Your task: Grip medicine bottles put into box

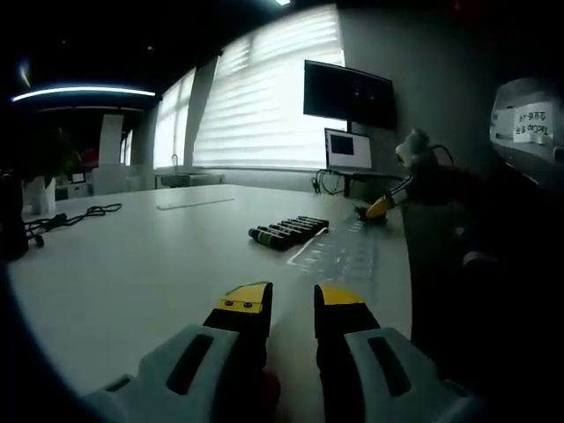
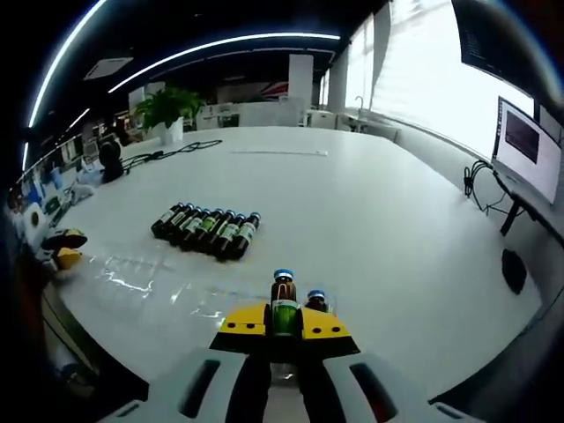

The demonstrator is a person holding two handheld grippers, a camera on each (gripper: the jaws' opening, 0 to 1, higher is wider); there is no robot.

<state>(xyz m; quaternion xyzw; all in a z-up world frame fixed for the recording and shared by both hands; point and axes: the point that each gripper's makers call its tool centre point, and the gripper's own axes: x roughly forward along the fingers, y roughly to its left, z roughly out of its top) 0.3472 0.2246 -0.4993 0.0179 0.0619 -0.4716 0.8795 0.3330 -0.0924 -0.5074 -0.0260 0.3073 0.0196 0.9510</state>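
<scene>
My right gripper [image 2: 282, 324] is shut on an upright brown medicine bottle [image 2: 283, 302] with a blue cap and green label. A second blue-capped bottle [image 2: 315, 300] stands just right of it. Whether the two stand inside the clear box [image 2: 145, 275] or beside it I cannot tell. A row of several dark bottles [image 2: 207, 231] lies on the white table beyond. In the left gripper view my left gripper [image 1: 292, 300] is open over bare table, well short of the bottle row [image 1: 287, 232] and the clear box [image 1: 342, 254]. The right gripper [image 1: 379, 208] shows at the box's far end.
The white table [image 1: 132, 264] is broad, with a cable [image 1: 79, 216] at its far left. A monitor [image 1: 347, 150] and a wall screen stand by the window. A person's sleeve [image 1: 458, 229] is at the right. A plant [image 2: 167, 110] and small items [image 2: 40, 211] line the table's left edge.
</scene>
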